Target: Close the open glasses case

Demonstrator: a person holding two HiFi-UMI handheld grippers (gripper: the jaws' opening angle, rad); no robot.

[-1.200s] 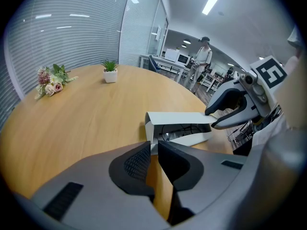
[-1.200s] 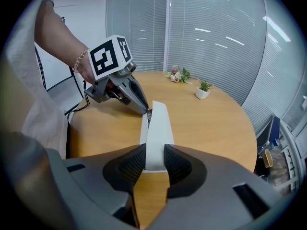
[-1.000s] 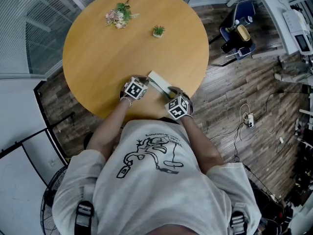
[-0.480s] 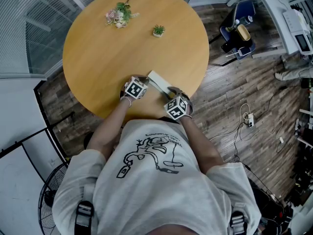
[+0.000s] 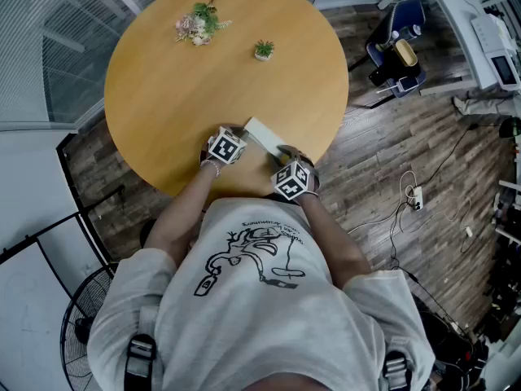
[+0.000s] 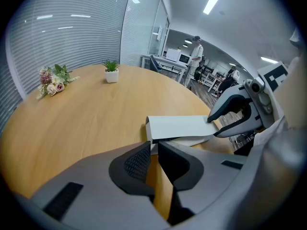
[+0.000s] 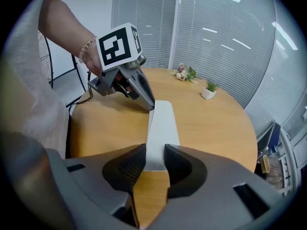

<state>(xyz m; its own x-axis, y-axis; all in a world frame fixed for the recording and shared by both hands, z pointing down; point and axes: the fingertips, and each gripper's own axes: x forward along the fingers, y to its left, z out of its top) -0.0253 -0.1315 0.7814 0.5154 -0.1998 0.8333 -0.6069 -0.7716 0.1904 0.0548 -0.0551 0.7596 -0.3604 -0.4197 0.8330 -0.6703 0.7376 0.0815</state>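
**Near table edge: both tongs at the case**

On the round wooden table (image 5: pixel 187 96), by its near rim, lies the white glasses case (image 5: pixel 262 133). Right gripper (image 7: pixel 153 162) clamps one end. Left gripper (image 6: pixel 153 150) has its jaws nearly together, tips touching the other end. Potted plant (image 5: pixel 263 52) and flower sprig (image 5: pixel 198 24) are well apart from it.

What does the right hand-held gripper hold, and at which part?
The glasses case: the right hand-held gripper has its jaws closed across the case's near end.

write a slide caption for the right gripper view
Right gripper clasps the near end of the white glasses case on a wooden table; left gripper touches its far end.
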